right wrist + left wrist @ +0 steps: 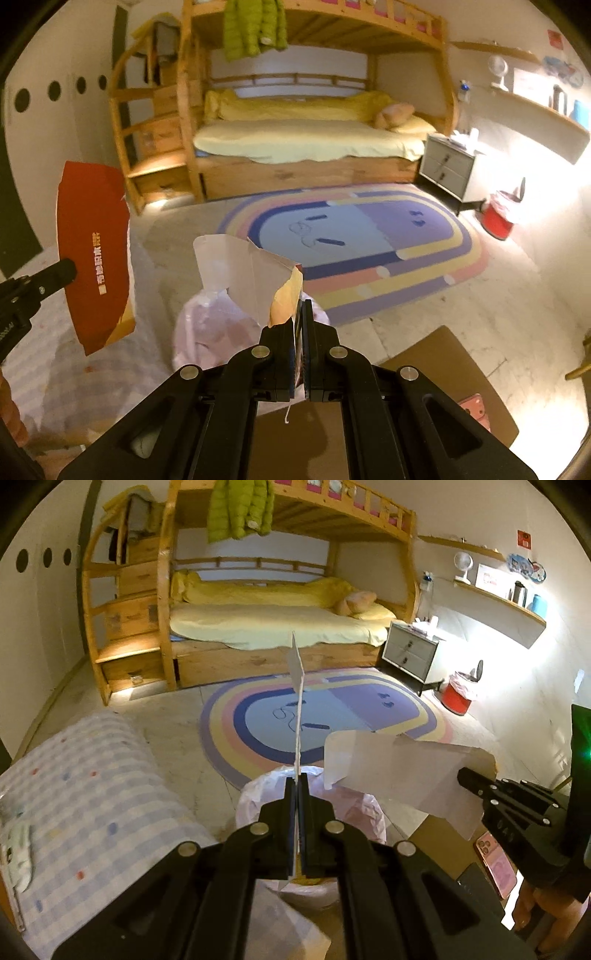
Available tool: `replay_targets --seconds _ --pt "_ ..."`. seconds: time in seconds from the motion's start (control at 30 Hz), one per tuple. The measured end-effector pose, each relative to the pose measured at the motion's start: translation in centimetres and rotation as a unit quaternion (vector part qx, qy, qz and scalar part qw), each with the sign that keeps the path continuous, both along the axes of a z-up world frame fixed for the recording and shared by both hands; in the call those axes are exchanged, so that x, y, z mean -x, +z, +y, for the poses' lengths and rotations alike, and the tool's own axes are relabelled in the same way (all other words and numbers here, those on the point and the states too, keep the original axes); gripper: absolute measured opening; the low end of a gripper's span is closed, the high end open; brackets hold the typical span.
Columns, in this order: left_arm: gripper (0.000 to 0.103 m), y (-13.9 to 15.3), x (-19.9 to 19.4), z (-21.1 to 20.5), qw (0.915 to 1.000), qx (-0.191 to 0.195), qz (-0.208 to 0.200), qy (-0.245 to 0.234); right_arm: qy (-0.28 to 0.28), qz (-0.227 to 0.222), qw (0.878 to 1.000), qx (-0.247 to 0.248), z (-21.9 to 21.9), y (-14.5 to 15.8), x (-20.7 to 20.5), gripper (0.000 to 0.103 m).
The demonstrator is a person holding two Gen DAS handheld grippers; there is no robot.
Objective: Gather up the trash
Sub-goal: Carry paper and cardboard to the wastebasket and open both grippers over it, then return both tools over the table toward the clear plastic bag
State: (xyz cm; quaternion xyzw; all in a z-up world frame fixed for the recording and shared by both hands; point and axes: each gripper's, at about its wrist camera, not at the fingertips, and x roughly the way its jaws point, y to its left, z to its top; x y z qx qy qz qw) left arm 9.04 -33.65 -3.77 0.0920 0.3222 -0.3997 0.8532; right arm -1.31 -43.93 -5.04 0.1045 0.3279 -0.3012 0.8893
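Observation:
My left gripper (298, 781) is shut on a flat piece of red card packaging, seen edge-on in the left wrist view (297, 709) and as a red face with printed text in the right wrist view (94, 254). My right gripper (302, 306) is shut on a torn white and tan paper wrapper (245, 273), which also shows in the left wrist view (391, 771). Both pieces hang over a bin lined with a pale pink plastic bag (354, 812), directly below the fingertips (207, 325).
A checked cloth covers a surface at the left (85, 794). A brown tabletop (443, 373) with a pink phone (476, 410) lies at the right. Beyond are a rainbow rug (325, 716), a bunk bed (273, 627), a nightstand (410, 650) and a red bin (458, 698).

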Motion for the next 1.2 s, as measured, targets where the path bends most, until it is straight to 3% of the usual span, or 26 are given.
replay_targets --seconds 0.17,0.3,0.33,0.37,0.43,0.47,0.9,1.2 --pt "0.005 -0.8 -1.6 -1.6 1.0000 -0.005 0.005 -0.005 -0.007 0.015 1.000 -0.002 -1.4 -1.4 -2.1 0.003" --pt "0.039 -0.3 -2.5 -0.9 1.0000 0.003 0.001 0.008 -0.002 0.027 1.000 -0.006 -1.9 -2.8 -3.8 0.006" --pt "0.042 -0.2 -2.7 -0.5 0.9999 0.006 0.001 0.013 0.004 0.033 0.999 -0.008 -1.9 -3.1 -4.4 0.009" --pt "0.043 -0.1 -2.9 0.1 0.9998 0.008 0.002 0.019 0.010 0.038 0.999 -0.011 -1.7 -3.4 -4.9 0.013" --pt "0.044 0.1 -3.3 1.5 0.9994 0.008 0.005 0.034 0.017 0.044 0.999 -0.015 -1.3 -3.8 -5.4 0.039" --pt "0.045 0.2 -3.4 2.1 0.9991 0.008 0.006 0.040 0.020 0.041 0.999 -0.016 -1.1 -3.7 -5.4 0.041" --pt "0.047 2.4 -1.3 10.1 0.9938 0.005 -0.005 0.111 0.061 0.002 0.998 -0.029 3.5 0.5 -1.7 0.042" --pt "0.059 4.0 0.6 17.4 0.9847 -0.011 -0.035 0.170 0.182 -0.028 0.982 -0.041 10.6 3.7 -2.7 0.042"
